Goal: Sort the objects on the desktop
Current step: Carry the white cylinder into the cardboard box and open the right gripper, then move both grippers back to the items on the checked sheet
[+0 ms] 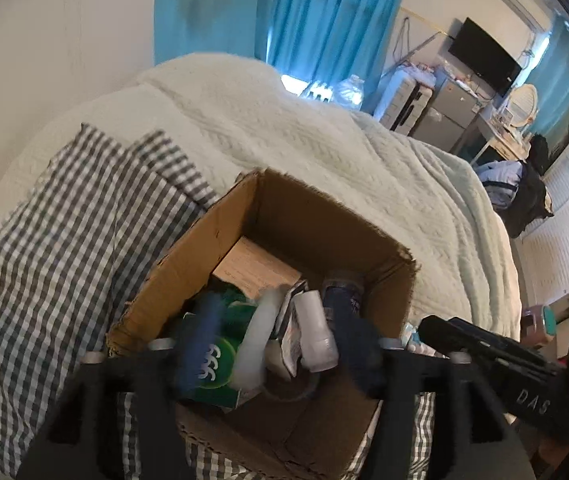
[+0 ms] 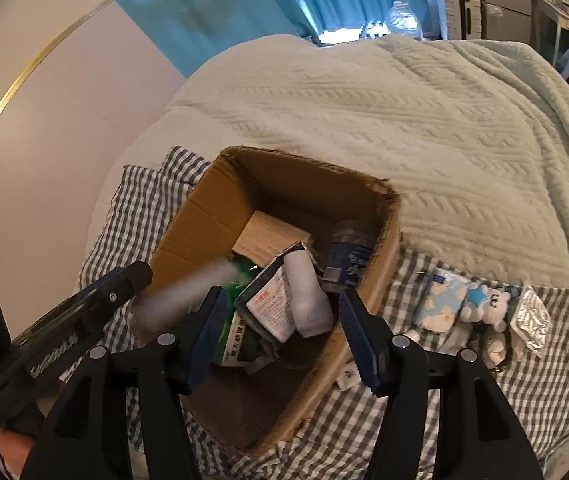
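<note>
An open cardboard box [image 1: 316,216] [image 2: 204,216] stands on a grey checked cloth [image 1: 64,240] [image 2: 504,380] on a bed. It holds a green pack [image 1: 228,352] [image 2: 240,280], a white roll-on bottle [image 1: 316,332] [image 2: 304,292], a dark blue can [image 1: 342,292] [image 2: 350,256] and a small carton [image 2: 268,300]. A blurred white tube [image 1: 258,336] [image 2: 184,292] hangs over the box, free of both jaws. My left gripper [image 1: 280,340] is open above the box. My right gripper [image 2: 280,328] is open above the box's near edge.
To the right of the box, on the cloth, lie a blue-white tissue pack [image 2: 440,300], a small white bear toy [image 2: 492,308] and a clear wrapped packet [image 2: 530,316]. A pale green knit blanket [image 2: 444,140] covers the bed behind. Turquoise curtains [image 1: 284,12] hang beyond.
</note>
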`<state>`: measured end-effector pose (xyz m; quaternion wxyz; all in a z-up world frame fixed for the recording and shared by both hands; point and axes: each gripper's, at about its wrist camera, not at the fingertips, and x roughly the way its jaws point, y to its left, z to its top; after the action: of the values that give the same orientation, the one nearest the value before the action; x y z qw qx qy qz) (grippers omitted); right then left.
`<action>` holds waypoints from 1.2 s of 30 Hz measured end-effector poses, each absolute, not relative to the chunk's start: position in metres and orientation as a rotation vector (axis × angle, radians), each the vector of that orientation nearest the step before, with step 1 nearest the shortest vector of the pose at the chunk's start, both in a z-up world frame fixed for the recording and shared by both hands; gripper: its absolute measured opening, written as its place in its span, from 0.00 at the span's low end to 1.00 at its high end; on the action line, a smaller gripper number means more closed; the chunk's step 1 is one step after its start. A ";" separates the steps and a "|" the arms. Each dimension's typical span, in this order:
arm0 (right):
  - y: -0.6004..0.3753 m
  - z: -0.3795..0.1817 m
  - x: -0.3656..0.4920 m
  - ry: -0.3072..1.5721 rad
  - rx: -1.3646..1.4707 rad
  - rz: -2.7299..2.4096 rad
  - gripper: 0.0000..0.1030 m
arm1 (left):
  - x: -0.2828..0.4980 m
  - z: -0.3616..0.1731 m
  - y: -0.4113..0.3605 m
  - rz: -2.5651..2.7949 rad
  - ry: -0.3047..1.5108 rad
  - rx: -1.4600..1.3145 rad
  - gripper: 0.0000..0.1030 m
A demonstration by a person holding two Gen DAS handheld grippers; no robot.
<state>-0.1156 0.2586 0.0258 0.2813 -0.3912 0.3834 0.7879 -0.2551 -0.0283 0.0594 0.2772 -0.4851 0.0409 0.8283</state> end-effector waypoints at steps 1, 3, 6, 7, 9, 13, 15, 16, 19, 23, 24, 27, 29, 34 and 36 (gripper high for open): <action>0.261 0.028 -0.110 1.015 -1.043 2.104 0.56 | -0.251 0.063 -0.027 2.226 0.111 -1.283 0.72; 0.265 0.035 -0.096 0.990 -1.032 2.093 0.56 | -0.244 0.070 -0.023 2.221 0.112 -1.260 0.77; 0.270 0.044 -0.070 0.977 -1.004 2.067 0.56 | -0.234 0.075 -0.017 2.224 0.129 -1.249 0.80; 0.272 0.047 -0.060 0.979 -0.993 2.058 0.56 | -0.231 0.076 -0.014 2.223 0.137 -1.252 0.80; 0.276 0.053 -0.040 0.977 -0.971 2.042 0.56 | -0.223 0.079 -0.008 2.217 0.140 -1.256 0.80; 0.280 0.064 -0.002 0.921 -0.961 2.005 0.60 | -0.202 0.083 0.008 2.205 0.160 -1.243 0.87; 0.281 0.068 0.015 0.871 -0.973 1.988 0.60 | -0.190 0.084 0.017 2.209 0.183 -1.218 0.92; 0.281 0.069 0.023 0.849 -0.979 1.981 0.60 | -0.184 0.084 0.021 2.209 0.193 -1.207 0.93; 0.282 0.068 0.047 0.792 -1.004 1.952 0.64 | -0.165 0.080 0.039 2.175 0.223 -1.206 0.95; 0.287 0.054 0.078 0.744 -1.061 1.899 0.69 | -0.139 0.070 0.060 2.118 0.236 -1.208 0.95; 0.289 0.051 0.084 0.733 -1.077 1.888 0.69 | -0.132 0.068 0.066 2.114 0.242 -1.202 0.95; 0.294 0.039 0.099 0.709 -1.122 1.861 0.69 | -0.111 0.052 0.080 2.091 0.235 -1.189 0.95; 0.296 0.034 0.108 0.705 -1.128 1.853 0.69 | -0.097 0.035 0.086 2.101 0.206 -1.183 0.95; 0.304 0.017 0.115 0.749 -1.151 1.843 0.71 | -0.077 -0.012 0.104 2.076 0.244 -1.219 0.95; 0.308 0.009 0.115 0.753 -1.166 1.842 0.71 | -0.070 -0.029 0.111 2.082 0.321 -1.215 0.95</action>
<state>0.1145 0.3081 0.0088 0.4055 -0.4619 0.2983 0.7302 -0.0703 0.1109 -0.0291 0.3473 -0.4685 0.1237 0.8029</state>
